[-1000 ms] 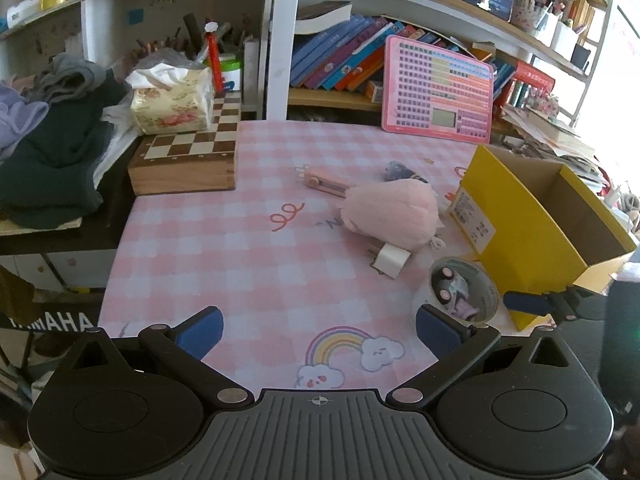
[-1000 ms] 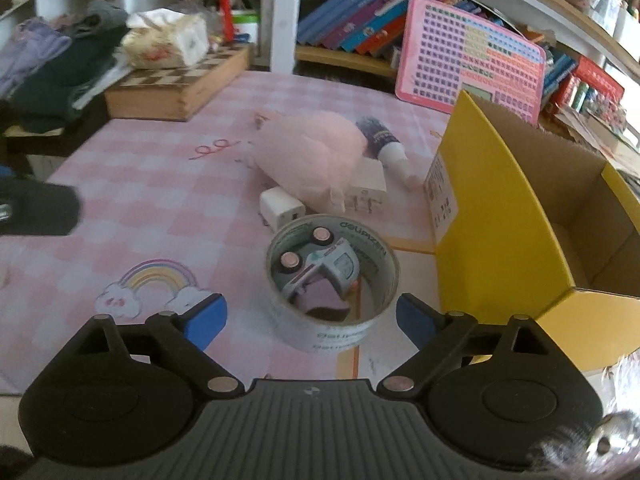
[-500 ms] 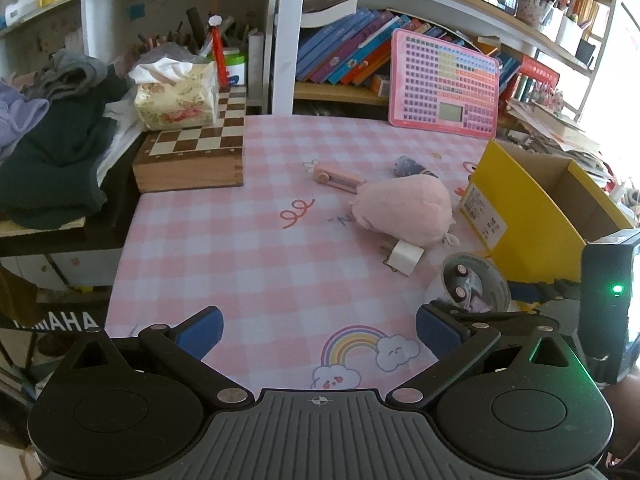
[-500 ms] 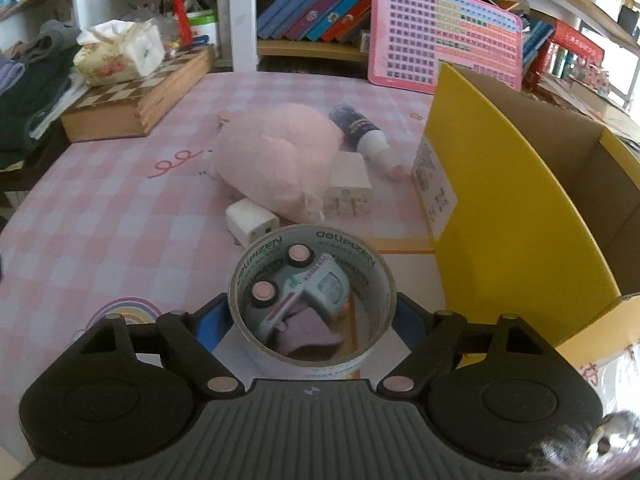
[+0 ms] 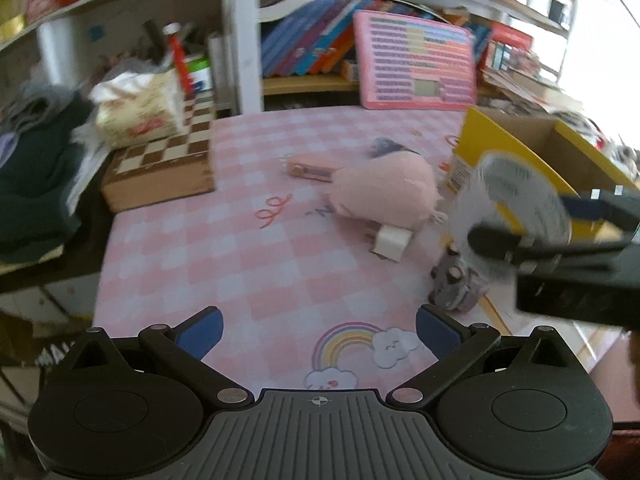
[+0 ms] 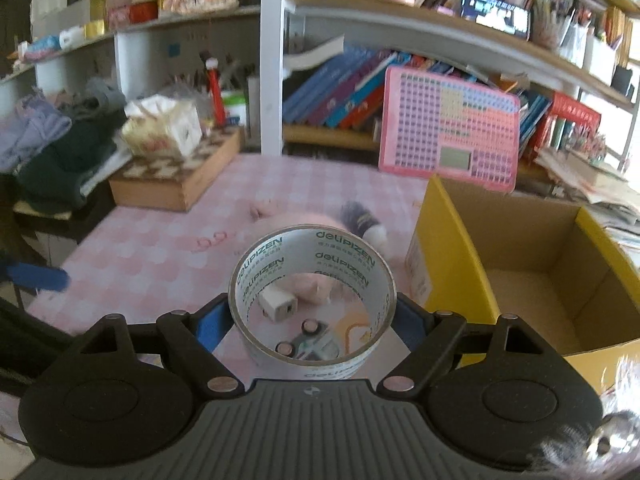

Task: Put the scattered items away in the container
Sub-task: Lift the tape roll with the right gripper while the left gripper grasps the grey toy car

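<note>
Desk (image 5: 200, 264), pink checked cloth, fills the centre of both views; shelves of books along the top edge

Yellow cardboard box (image 6: 532, 280), open top, right half of the right wrist view, inside bare as far as visible; in the left wrist view it sits at the right edge, partly behind the tape roll

Chessboard box (image 5: 164, 176) at left of the left wrist view, with a floral tissue box (image 5: 140, 120) on its far end

Pink plush (image 5: 384, 192) lies mid-frame, just left of the yellow box

Right tool (image 6: 312, 316): fingers closed onto the tape roll (image 6: 312, 300), one on each side, roll lifted off the desk, lower centre of the right wrist view. In the left wrist view the roll is blurred, at right, in front of the box's near wall

Left tool (image 5: 320, 328): fingers wide apart, nothing between them, bottom centre, over the rainbow print (image 5: 348, 344)

Toy car (image 5: 456, 284) on the desk below the lifted roll, wheels showing; seen through the roll's hole in the right wrist view

White charger block (image 5: 392, 242) touching the plush's near side
</note>
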Motion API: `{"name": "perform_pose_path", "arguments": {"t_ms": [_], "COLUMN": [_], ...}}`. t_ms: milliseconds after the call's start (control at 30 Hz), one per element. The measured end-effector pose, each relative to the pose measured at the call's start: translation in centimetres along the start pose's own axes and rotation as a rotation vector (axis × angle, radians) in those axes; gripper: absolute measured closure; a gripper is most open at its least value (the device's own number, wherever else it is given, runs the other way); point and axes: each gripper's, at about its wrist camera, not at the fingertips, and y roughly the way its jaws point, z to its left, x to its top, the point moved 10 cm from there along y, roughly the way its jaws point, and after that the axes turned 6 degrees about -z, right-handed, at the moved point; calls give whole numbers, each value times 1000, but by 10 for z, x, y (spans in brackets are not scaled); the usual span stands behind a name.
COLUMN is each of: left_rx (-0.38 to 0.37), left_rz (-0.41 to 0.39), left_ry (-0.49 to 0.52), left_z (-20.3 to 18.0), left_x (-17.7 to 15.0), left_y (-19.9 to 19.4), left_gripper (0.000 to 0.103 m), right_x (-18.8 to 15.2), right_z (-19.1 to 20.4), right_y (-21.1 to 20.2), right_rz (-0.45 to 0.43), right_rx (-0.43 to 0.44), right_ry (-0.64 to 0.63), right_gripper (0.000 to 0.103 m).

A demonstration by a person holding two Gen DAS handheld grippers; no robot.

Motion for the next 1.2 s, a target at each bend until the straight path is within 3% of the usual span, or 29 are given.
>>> {"name": "perform_pose_path", "arguments": {"t_ms": [200, 500, 700, 1000, 1067, 1167, 1200], "left_rx": [-99, -238, -271, -318, -315, -305, -301], "left_rz": [-24, -42, -47, -8, 5, 22, 25], "left_ry": [105, 223, 278, 253, 245, 228, 226], "left_z": [-29, -77, -99, -114, -114, -110, -109], "left_x": [0, -1, 2, -2, -4, -6, -6], "left_y": [12, 34, 53, 80, 84, 89, 90], "left_gripper": [1, 11, 19, 39, 53, 67, 67], "right_x": [19, 26, 24, 18, 17, 15, 15], "right_z": [-7, -20, -40, -50, -53, -55, -55], "right_y": [-25, -57, -68, -77, -77, -78, -78], "right_rz": [-66, -129, -128, -115, -109, -104, -103], "right_rx": [-32, -93, -176, -216, -221, -223, -222], "right_ry": [-23, -49, -47, -55, -50, -42, -42], "right_gripper": [21, 21, 21, 21, 21, 21, 21]}}
